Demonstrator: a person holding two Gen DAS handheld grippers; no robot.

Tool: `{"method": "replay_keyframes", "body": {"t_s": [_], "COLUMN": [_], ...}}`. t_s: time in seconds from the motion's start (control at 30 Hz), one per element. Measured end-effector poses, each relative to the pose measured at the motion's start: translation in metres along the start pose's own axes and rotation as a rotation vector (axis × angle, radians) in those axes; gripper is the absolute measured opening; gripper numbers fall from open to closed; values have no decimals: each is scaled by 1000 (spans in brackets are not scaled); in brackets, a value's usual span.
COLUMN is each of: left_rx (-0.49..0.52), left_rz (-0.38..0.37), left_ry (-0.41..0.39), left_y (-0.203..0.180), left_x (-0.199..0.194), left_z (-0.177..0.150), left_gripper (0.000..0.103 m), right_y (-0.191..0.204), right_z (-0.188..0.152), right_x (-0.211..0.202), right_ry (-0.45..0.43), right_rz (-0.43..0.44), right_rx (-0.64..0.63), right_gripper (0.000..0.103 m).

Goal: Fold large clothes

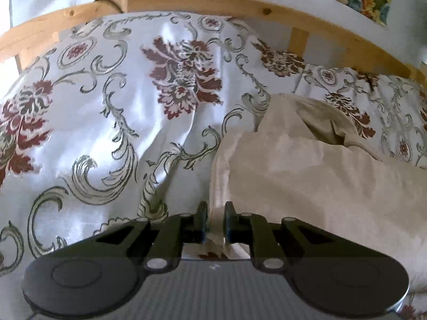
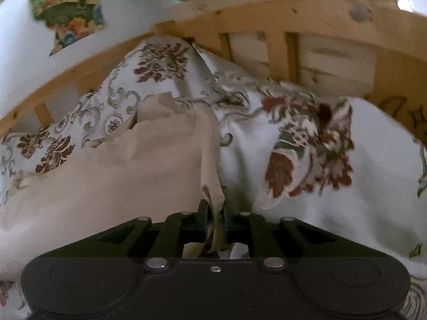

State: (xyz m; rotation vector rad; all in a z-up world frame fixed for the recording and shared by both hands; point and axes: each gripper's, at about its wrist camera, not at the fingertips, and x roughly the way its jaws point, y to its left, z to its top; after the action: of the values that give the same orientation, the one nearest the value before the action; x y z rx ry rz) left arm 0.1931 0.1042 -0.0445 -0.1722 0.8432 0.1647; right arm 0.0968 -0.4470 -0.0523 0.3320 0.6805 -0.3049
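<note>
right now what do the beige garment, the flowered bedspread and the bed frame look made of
Beige garment: thin woven cloth, perhaps cotton, matte, with soft creases. Flowered bedspread: smoother fabric with a slight sheen on its folds, maybe satin-like or polyester. Bed frame: pale unpainted wood, likely pine, with visible knots.

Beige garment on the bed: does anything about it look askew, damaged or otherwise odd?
No damage shows. The beige garment lies rumpled on the floral bedspread, its far end bunched and gaping. The left gripper and right gripper each pinch an edge.
</note>
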Motion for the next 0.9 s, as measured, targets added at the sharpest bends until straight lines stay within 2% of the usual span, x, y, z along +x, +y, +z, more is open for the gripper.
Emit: {"method": "replay_keyframes", "body": {"t_s": [0.03, 0.07, 0.13, 0.17, 0.2, 0.27, 0.37, 0.5, 0.63, 0.7, 0.77, 0.83, 0.9], "left_rx": [9, 9, -5, -10, -19, -44, -71, -41, -11, -3, -18, -63, -81], "left_rz": [-2, -7, -9, -11, -16, 3, 31, -1, -10, 6, -9, -66, -154], "left_ry": [-2, -2, -20, -33, -45, -85, -135, -129, -131, -106, -99, -179, -269], "left_y": [0, 1, 2, 3, 4, 5, 4, -4, -15, -18, -17, -13, -11], "left_x": [-1, -1, -5, -8, -11, -18, -29, -36, -36, -33, -36, -48, -61], "left_z": [0, 1, 1, 1, 0, -2, -9, -20, -33, -36, -40, -46, -55], "left_gripper": [15, 16, 18, 28, 50, 73, 90, 97, 100, 100, 100, 100, 102], "right_y": [-2, -4, -9, -12, -13, -13, -12, -4, 11, 24, 33, 36, 37], "right_z": [-1, -1, 0, 0, 1, 2, 2, 1, -7, -12, -16, -16, -14], "right_x": [-3, -7, -12, -15, -17, -22, -32, -27, 7, 21, 17, 4, -11], "right_ry": [-8, -24, -48, -60, -66, -81, -131, -116, -21, -3, -22, -70, -139], "right_rz": [0, -9, -21, -20, -24, -28, -60, -137, -214, -270, -291, -272, -253], "right_rx": [12, 25, 57, 68, 66, 60, 20, -72, -208, -306, -361, -375, -362], "right_gripper": [24, 38, 44, 45, 46, 58, 72, 77, 102, 102, 100, 100, 101]}}
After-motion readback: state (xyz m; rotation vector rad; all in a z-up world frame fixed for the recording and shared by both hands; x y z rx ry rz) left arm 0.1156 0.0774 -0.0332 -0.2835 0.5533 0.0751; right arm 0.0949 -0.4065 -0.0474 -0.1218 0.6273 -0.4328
